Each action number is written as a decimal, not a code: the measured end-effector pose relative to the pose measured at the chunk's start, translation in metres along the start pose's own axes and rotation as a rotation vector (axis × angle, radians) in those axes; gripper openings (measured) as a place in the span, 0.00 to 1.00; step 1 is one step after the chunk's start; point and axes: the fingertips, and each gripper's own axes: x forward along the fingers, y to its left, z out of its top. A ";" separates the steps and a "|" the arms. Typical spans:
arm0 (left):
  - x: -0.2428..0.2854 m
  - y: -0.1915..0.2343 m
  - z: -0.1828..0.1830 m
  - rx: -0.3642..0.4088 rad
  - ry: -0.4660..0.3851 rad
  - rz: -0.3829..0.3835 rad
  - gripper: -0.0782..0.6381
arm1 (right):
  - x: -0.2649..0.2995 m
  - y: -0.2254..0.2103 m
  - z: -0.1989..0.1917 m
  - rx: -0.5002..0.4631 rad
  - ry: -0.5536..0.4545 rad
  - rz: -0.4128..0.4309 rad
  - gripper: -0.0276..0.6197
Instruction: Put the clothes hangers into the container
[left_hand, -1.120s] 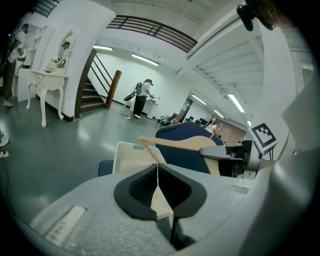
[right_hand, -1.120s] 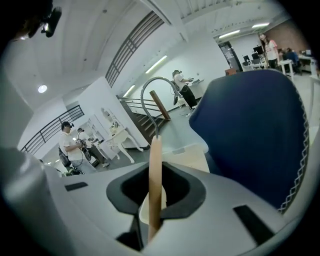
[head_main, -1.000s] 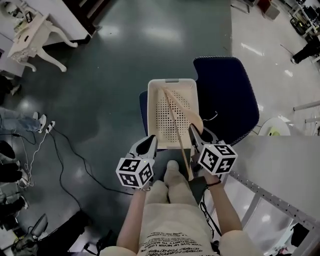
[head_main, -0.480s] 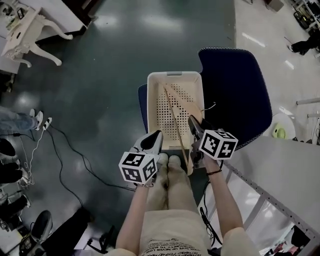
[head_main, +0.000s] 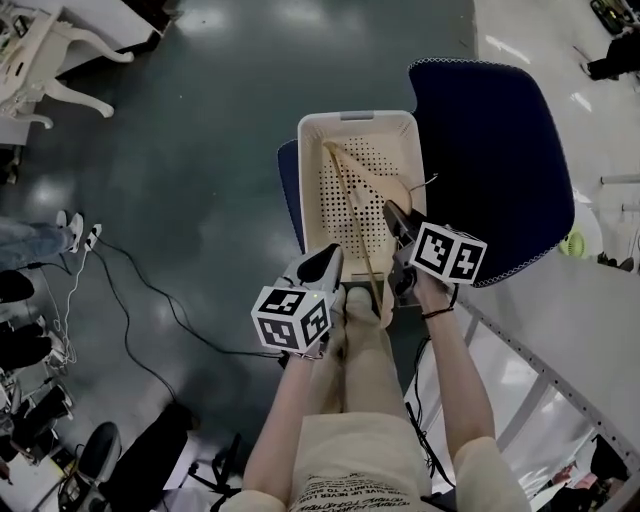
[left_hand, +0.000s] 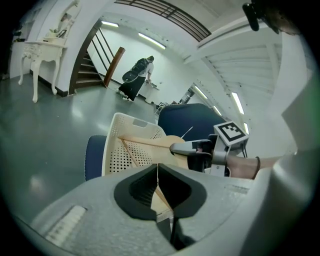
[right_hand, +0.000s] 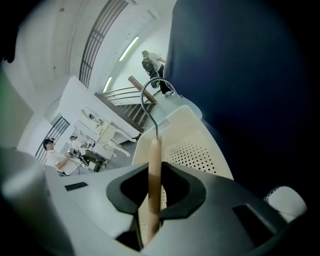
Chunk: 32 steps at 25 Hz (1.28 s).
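The cream container (head_main: 358, 120) stands on a blue seat (head_main: 288, 200), with its perforated bottom mostly bare. 1 wooden hanger (head_main: 350, 195) lies slanted in it: one end sits in the far left corner, and the other arm crosses the near rim toward the person's legs (head_main: 350, 350). The wire hook (head_main: 425, 185) pokes over the right rim.

The right tongs (head_main: 395, 215) are above the right rim and pinch the hanger (right_hand: 155, 165) close under the hook. The left tongs (head_main: 330, 258) hover just before the near rim and are pressed together (left_hand: 158, 172). Pale wood shows in the gap below the pads, but I cannot tell if it touches them.

On the left side of the container the dark floor (head_main: 200, 150) is open. On the right side a big dark blue chair (head_main: 490, 150) stands almost touching the container wall. A pale desk (head_main: 590, 330) closes the near right side. Cables (head_main: 150, 310) run over the floor at the left, and white furniture with curved legs (head_main: 40, 60) stands well apart at the far left.
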 end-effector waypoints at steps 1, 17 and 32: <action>0.002 0.001 -0.001 -0.002 0.001 -0.003 0.14 | 0.003 0.000 0.001 0.005 -0.003 -0.002 0.13; 0.021 0.006 -0.016 -0.003 0.028 -0.023 0.14 | 0.035 -0.015 -0.004 0.084 -0.015 -0.013 0.14; 0.025 0.002 -0.017 -0.017 0.019 -0.022 0.14 | 0.043 -0.043 -0.026 0.183 0.034 -0.077 0.22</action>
